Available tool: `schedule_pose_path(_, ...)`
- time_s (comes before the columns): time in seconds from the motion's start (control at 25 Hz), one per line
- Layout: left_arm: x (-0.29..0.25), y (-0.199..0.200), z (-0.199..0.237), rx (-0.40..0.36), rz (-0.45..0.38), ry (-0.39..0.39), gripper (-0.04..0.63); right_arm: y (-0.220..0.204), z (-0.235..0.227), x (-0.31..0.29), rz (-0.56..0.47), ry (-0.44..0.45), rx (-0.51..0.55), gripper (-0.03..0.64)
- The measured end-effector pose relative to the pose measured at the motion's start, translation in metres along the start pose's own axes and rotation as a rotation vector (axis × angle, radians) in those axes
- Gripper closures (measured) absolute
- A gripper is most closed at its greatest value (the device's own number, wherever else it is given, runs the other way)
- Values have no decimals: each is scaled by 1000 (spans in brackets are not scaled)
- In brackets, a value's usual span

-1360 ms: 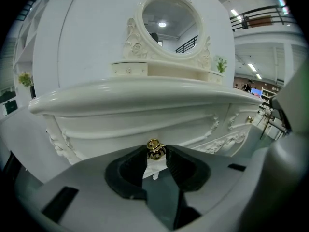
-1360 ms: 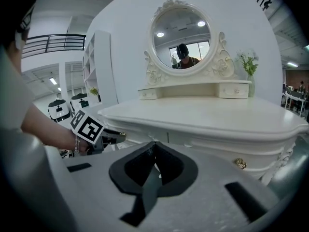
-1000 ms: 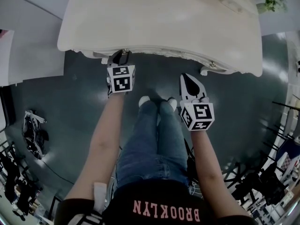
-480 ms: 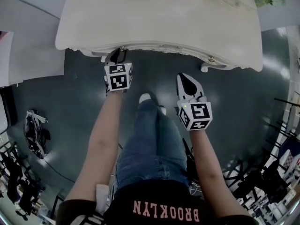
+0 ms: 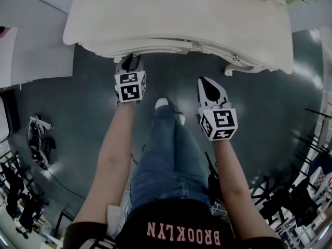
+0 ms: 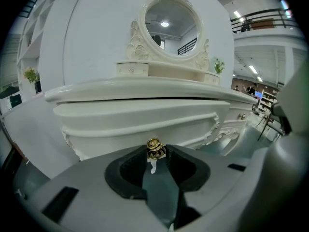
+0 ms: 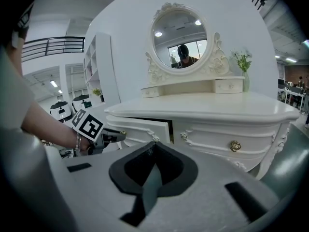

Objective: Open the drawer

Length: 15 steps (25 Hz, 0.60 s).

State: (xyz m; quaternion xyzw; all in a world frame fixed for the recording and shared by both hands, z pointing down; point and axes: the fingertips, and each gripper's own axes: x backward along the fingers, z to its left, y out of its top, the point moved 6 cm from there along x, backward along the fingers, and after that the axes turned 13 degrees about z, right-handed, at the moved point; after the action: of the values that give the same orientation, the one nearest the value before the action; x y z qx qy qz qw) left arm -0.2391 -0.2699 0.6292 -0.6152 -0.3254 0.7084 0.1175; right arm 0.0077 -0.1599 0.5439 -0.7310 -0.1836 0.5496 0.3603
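A white dressing table (image 5: 181, 14) stands in front of me. Its left drawer (image 7: 145, 128) is pulled a little way out from under the top. The left gripper (image 6: 155, 152) is shut on that drawer's small gold knob (image 6: 155, 147); in the head view this gripper (image 5: 133, 60) sits right at the drawer front (image 5: 155, 46). Lower and further right, the right gripper (image 5: 208, 83) hangs over the floor, shut with nothing in it, clear of the table. In the right gripper view the right gripper's tips (image 7: 153, 145) meet, and the left gripper (image 7: 112, 137) shows at the drawer.
A second drawer with a gold knob (image 7: 235, 146) stays closed at the right. A round mirror (image 7: 179, 33) and a small plant (image 7: 243, 61) stand on the table. The person's legs (image 5: 166, 149) are between the grippers. Black gear (image 5: 39, 144) lies on the floor at left.
The left gripper has drawn back toward the person with the knob, and the drawer front now sticks out from under the tabletop. The right gripper has hardly moved.
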Motion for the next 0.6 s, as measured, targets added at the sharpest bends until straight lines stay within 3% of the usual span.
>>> schedule_pose_path(0.6, 26, -37, -6, 8, 13, -8, 480, -20, 22, 19, 21, 7, 27, 620)
